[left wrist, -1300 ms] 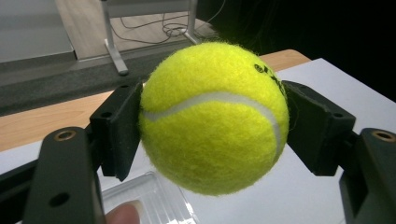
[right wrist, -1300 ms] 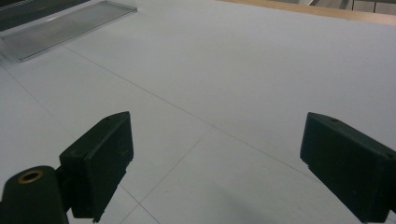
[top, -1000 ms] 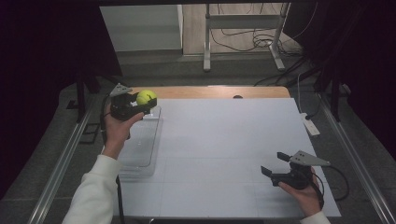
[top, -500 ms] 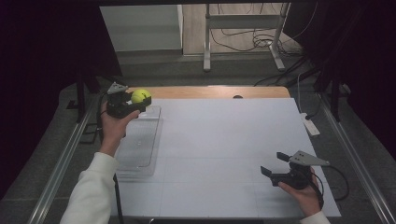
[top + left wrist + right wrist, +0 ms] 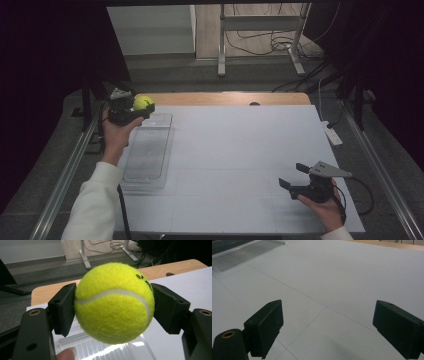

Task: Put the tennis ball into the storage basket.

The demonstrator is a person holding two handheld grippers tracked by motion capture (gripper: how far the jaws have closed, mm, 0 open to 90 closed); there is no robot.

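High view: left gripper pinches a tennis ball in the air above the clear tray's far end; ball picked, not yet placed. Left gripper view: both pads press the ball. Right gripper view: jaws spread, empty over the white table.

White table with faint grid lines, wooden edge strip along the far side, clear plastic tray lying flat near the left edge, small white object at the right edge, small dark spot near the far edge
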